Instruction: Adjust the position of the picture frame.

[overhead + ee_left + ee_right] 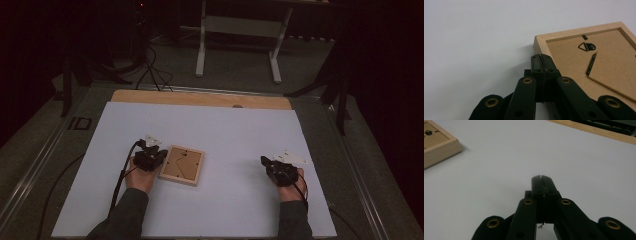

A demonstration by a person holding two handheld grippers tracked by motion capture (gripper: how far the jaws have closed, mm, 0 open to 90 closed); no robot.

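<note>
dim floor, trailing cables and the legs of a white stand lie beyond the far edge of the table [200, 98], whose wooden top is covered almost wholly by a white sheet [225, 130]. left of the middle of that sheet lies a small wooden picture frame [182, 164], back side up, with its brown backing board, a little metal hanger [586, 46] and a turn clip showing. the left gripper [161, 153], held in the person's left hand [140, 175], sits just beside the frame's left edge; in the left gripper view its jaws are clenched together with nothing between them, tips close at the frame's near corner, though contact cannot be told. the right gripper [263, 160], in the right hand [290, 187], rests well apart to the right on bare sheet, its jaws likewise pressed together and empty. both sleeves come in from the near edge.
</note>
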